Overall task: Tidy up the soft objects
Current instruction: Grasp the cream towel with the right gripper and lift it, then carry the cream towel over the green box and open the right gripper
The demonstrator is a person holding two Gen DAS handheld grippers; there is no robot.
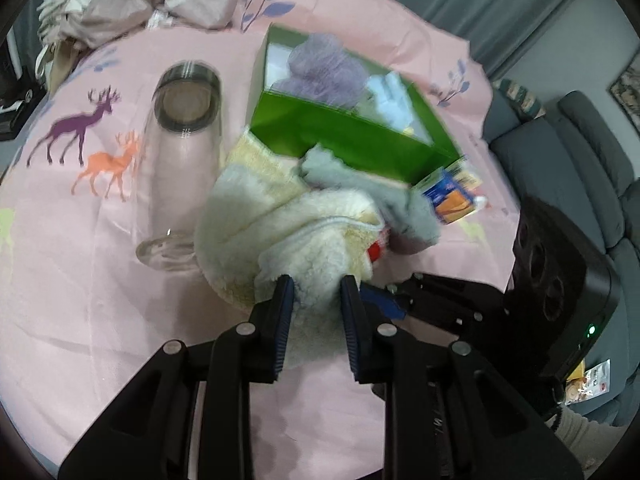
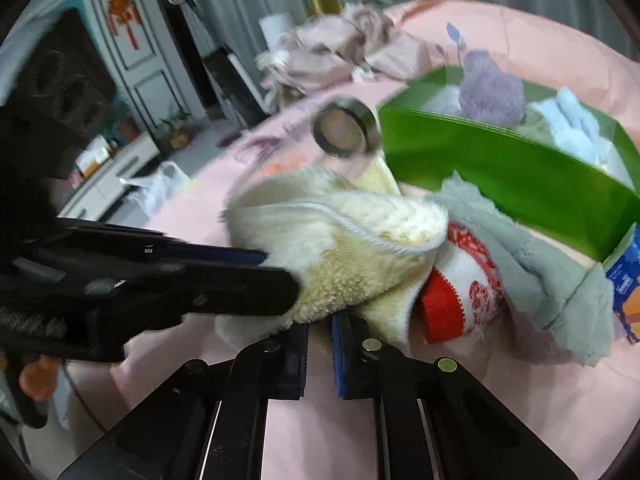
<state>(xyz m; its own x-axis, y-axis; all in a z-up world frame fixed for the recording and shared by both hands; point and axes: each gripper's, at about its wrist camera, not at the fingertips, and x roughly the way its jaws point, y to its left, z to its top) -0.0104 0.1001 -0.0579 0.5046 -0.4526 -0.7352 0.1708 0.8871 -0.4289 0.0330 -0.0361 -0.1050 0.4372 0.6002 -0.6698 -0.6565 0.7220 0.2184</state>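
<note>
On the counter (image 1: 60,320), covered with a pink cloth printed with deer, a tall clear glass vase (image 1: 180,152) stands at the left. Just right of its base lies a fluffy cream fleece cloth (image 1: 288,216), bunched up in front of a green cardboard box (image 1: 352,140).

The left hand-held gripper (image 1: 316,292) is clamped on the near fold of the cream fleece cloth, its blue-padded fingers (image 1: 285,312) pressing into the pile from both sides with only a narrow gap between them. Seen from the right wrist camera, this same left hand-held gripper (image 2: 276,276) comes in from the left edge and bites the cloth's side.

The right hand-held gripper (image 2: 320,340) sits low under the front edge of the cloth with its jaws drawn almost together; a sliver of cream pile seems pinched between them, though blur makes the contact hard to confirm.

Further right, a white towel with a red pattern (image 2: 468,280) and a pale grey fleece cloth (image 2: 532,264) lie against the box, which holds a lilac fuzzy item (image 2: 492,88) and a light blue soft item (image 2: 580,128).
</note>
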